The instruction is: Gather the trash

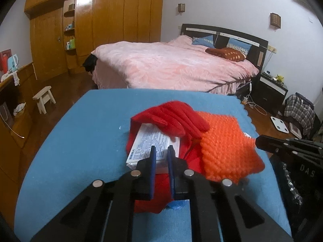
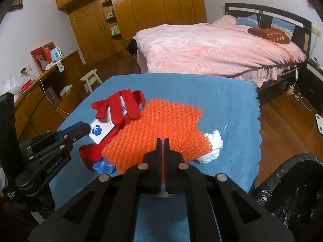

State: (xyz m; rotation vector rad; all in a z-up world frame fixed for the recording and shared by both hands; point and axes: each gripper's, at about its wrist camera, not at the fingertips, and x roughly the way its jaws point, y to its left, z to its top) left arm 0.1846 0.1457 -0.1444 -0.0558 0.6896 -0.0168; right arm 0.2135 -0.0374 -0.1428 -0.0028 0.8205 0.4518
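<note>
My left gripper has its jaws clamped on the near end of a white box with small print on its top face. The box lies on the blue cloth covering the tabletop, its far end tucked under a red glove. From the right wrist view the same box shows a blue flower logo on the end, with the left gripper at that end and the red glove draped over its far half.

My right gripper has its jaws pressed together with a thin strip of orange showing in the slit between the pads; they sit over the near edge of an orange knitted cloth, so it looks like a pinch on that cloth. In the left wrist view the orange knitted cloth lies just right of the glove, touching it.

Crumpled white tissue lies at the right edge of the orange cloth, touching it. A blue crumpled bit sticks out at the cloth's near left corner, next to more red fabric. A black bin with a dark liner stands at the lower right, beside the tabletop. A bed with a pink cover is behind.
</note>
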